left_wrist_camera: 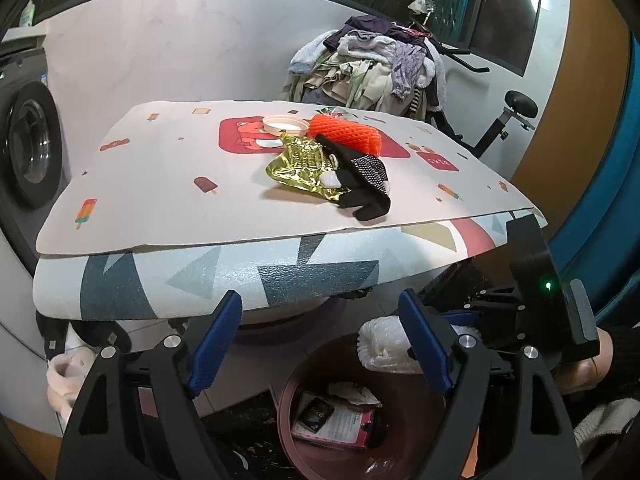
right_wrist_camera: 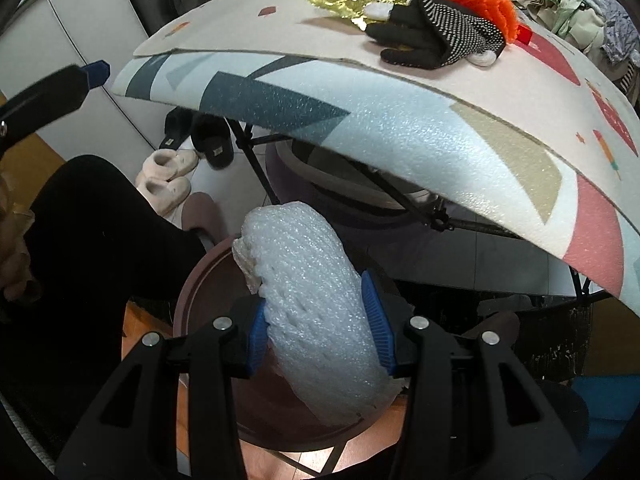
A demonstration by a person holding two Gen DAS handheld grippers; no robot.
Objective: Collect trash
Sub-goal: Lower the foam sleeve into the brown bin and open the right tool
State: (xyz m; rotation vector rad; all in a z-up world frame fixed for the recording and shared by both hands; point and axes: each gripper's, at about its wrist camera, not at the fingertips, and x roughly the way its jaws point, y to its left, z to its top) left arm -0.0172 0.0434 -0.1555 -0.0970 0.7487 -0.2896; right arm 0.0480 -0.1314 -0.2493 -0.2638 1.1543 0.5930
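Right wrist view, lower centre: right gripper (right_wrist_camera: pixel 318 340) clamps white foam netting (right_wrist_camera: pixel 316 300) above brown bin (right_wrist_camera: pixel 200 280); left gripper (left_wrist_camera: pixel 320 340) gapes empty.

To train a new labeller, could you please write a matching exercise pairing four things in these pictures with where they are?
Things:
1. foam net
2. glove
3. bin
4. gold foil

Places:
A. on the floor, below the table edge
B. flat on the table, partly under the glove
C. between the right gripper's fingers, above the bin
D. on the table, just in front of the orange net

Pairs: 1-C, 2-D, 3-A, 4-B
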